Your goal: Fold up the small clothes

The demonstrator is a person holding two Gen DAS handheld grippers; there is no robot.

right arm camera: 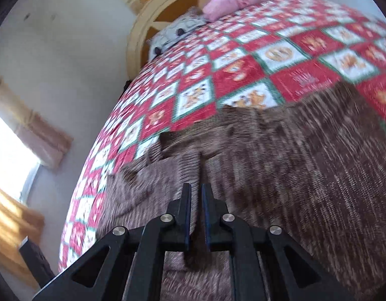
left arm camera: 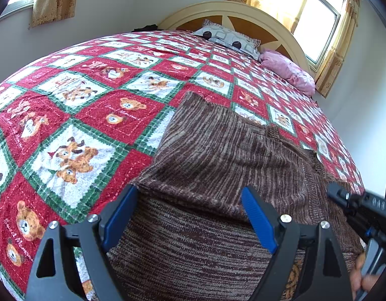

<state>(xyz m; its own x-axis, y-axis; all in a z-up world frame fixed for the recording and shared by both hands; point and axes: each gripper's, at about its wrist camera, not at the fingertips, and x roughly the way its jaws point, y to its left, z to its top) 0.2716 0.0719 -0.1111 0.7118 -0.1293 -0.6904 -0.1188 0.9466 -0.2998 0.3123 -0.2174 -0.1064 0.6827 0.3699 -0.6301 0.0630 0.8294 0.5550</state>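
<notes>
2 hand-held grippers are seen: left hand-held gripper (left arm camera: 190, 213) spread wide above the brown knitted garment (left arm camera: 218, 145); right hand-held gripper (right arm camera: 196, 200) pinched narrow on a knit fold (right arm camera: 190, 165), which could be dropped if tugged.

Bright window (left arm camera: 318, 22) daylight, fisheye-bent edges, right wrist view motion-blurred

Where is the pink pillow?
In the left wrist view the pink pillow lies far up on the right of the bed, beside the patterned pillow under the headboard.
</notes>
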